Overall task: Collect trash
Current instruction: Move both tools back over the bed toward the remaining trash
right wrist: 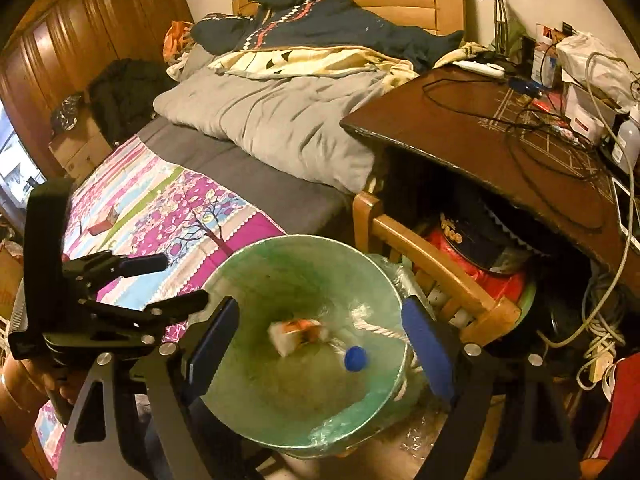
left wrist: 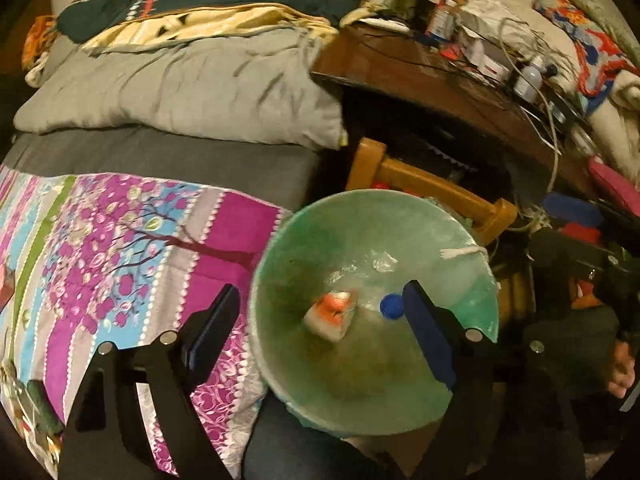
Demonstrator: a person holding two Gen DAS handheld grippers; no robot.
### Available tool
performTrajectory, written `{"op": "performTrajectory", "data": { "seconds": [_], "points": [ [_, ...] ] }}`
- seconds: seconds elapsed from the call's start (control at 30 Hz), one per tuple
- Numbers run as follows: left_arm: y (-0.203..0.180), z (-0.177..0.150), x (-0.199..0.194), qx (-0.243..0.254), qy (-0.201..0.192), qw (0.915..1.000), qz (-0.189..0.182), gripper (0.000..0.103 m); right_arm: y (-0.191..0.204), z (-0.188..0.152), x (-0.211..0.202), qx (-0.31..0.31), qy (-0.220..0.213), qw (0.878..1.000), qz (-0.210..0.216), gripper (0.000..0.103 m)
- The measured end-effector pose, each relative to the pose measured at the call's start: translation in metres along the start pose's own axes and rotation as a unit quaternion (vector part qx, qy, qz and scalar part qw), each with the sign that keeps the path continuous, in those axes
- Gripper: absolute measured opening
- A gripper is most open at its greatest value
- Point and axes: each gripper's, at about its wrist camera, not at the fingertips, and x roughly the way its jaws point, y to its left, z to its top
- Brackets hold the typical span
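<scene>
A pale green bin (left wrist: 400,396) stands on the floor between the bed and a chair. Inside it lie a white and orange wrapper (left wrist: 332,314), a blue bottle cap (left wrist: 391,306) and some clear plastic (left wrist: 378,262). My left gripper (left wrist: 320,334) hangs over the bin's left rim, open, with nothing between its blue pads. My right gripper (right wrist: 320,348) is open above the same bin (right wrist: 272,404), jaws wide and empty. Below it the wrapper (right wrist: 298,332) looks blurred, beside the blue cap (right wrist: 356,359). The left gripper (right wrist: 162,284) also shows in the right wrist view, open.
A bed with a pink patterned quilt (left wrist: 120,248) and a grey pillow (left wrist: 188,92) lies to the left. A wooden chair (right wrist: 436,264) and a dark desk (right wrist: 480,140) cluttered with cables and bottles crowd the right. A power strip (right wrist: 600,360) lies on the floor.
</scene>
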Motion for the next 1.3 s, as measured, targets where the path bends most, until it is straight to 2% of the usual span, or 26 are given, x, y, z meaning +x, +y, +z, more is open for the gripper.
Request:
{"op": "performTrajectory", "data": {
  "seconds": [0.1, 0.3, 0.47, 0.57, 0.7, 0.83, 0.9, 1.07, 1.17, 1.3],
  "points": [
    [0.007, -0.004, -0.006, -0.015, -0.008, 0.9998, 0.007, 0.080, -0.002, 0.001, 0.000, 0.003, -0.003, 1.000, 0.005, 0.084],
    [0.016, -0.021, -0.017, -0.022, -0.021, 0.9981, 0.053, 0.080, 0.010, -0.002, -0.001, -0.007, -0.012, 1.000, 0.013, 0.084],
    [0.035, -0.044, -0.031, -0.045, -0.045, 0.9908, 0.119, 0.080, 0.026, -0.004, -0.004, -0.009, -0.039, 0.999, 0.026, 0.084],
    [0.051, -0.064, -0.043, -0.061, -0.064, 0.9814, 0.170, 0.080, 0.047, -0.004, -0.008, -0.029, -0.064, 0.997, 0.030, 0.084],
    [0.071, -0.087, -0.060, -0.092, -0.079, 0.9696, 0.213, 0.080, 0.086, -0.008, -0.016, -0.070, -0.106, 0.991, 0.031, 0.084],
    [0.089, -0.115, -0.077, -0.117, -0.092, 0.9543, 0.259, 0.080, 0.129, -0.018, -0.029, -0.107, -0.168, 0.979, 0.042, 0.084],
    [0.098, -0.130, -0.086, -0.133, -0.095, 0.9486, 0.271, 0.080, 0.144, -0.021, -0.032, -0.123, -0.181, 0.974, 0.050, 0.085],
    [0.123, -0.176, -0.110, -0.178, -0.093, 0.9308, 0.305, 0.080, 0.196, -0.034, -0.024, -0.175, -0.176, 0.965, 0.079, 0.086],
    [0.140, -0.204, -0.125, -0.217, -0.090, 0.9202, 0.313, 0.080, 0.223, -0.043, -0.013, -0.204, -0.163, 0.960, 0.101, 0.088],
    [0.166, -0.247, -0.147, -0.281, -0.080, 0.8974, 0.331, 0.080, 0.255, -0.061, 0.015, -0.246, -0.128, 0.954, 0.113, 0.088]
  ]
}}
